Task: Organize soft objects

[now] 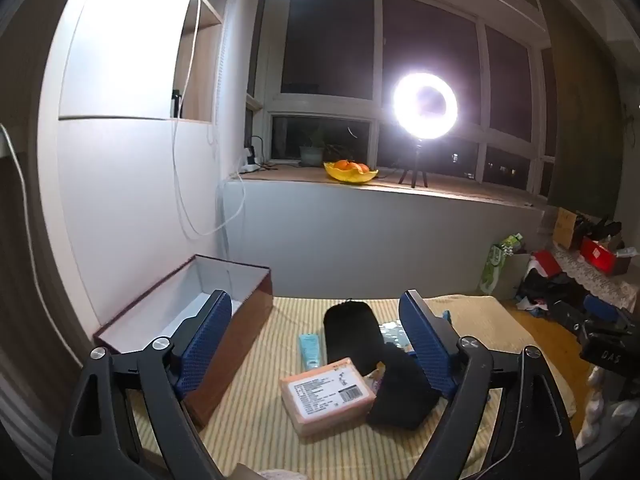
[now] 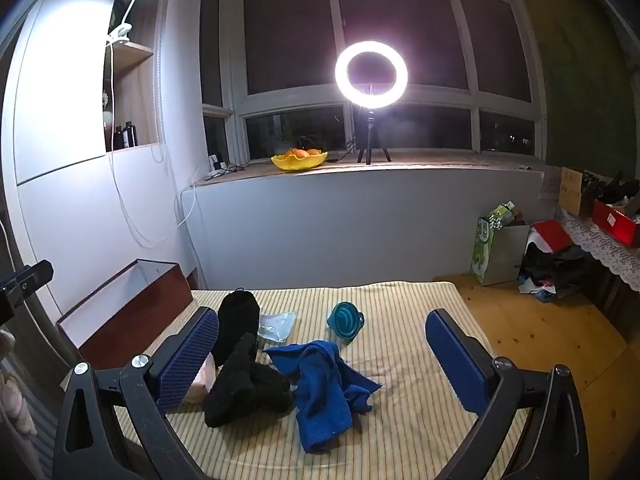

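Both the left gripper (image 1: 316, 344) and right gripper (image 2: 320, 354) hover spread wide, grasping nothing, because the blue towel (image 2: 324, 392) and black socks (image 2: 244, 384) on the striped mat (image 2: 400, 420) probably wait for the empty box (image 1: 224, 320).

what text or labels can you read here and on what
"DAS" on a black device at the right edge of the left wrist view.
Label on the pink packet: printed lines and a barcode, too small to read.
Green bag: print too blurred to read.
Cardboard box: faint marks, unreadable.
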A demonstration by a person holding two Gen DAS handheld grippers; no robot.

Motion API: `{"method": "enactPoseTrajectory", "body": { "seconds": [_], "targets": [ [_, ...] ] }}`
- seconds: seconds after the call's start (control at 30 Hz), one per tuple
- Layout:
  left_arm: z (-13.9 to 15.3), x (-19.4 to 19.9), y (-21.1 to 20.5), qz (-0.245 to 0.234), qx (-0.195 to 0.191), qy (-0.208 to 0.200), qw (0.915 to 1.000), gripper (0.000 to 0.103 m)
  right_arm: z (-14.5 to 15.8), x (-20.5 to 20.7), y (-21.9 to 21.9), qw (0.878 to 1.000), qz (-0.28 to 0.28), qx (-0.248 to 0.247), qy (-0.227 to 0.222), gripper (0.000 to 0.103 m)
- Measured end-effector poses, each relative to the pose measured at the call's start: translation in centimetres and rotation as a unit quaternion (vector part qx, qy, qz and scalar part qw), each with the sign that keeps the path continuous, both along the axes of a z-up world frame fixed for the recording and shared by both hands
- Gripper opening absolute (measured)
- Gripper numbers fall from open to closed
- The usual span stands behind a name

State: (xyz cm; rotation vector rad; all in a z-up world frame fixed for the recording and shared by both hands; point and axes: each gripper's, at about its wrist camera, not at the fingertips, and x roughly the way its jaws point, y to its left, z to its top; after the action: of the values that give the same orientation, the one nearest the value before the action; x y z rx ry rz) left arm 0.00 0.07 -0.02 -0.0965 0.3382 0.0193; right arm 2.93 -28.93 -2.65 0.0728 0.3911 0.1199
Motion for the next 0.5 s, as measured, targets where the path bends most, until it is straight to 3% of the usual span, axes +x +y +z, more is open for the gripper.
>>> {"method": "enactPoseTrajectory", "body": {
  "seconds": [0.03, 0.5],
  "targets": [
    [0.0, -0.1, -0.2, 0.000, 0.022, -0.011, 0.9997, 0.086, -0.2, -0.1, 0.0, 1.000, 0.000, 0.001, -0.001, 0.102],
    [0.0, 0.1, 0.2, 0.002, 0.013, -0.001, 0.9999, 0.086, -0.1, -0.5, 0.3, 1.000, -0.003, -0.004, -0.005, 0.102]
  ]
}}
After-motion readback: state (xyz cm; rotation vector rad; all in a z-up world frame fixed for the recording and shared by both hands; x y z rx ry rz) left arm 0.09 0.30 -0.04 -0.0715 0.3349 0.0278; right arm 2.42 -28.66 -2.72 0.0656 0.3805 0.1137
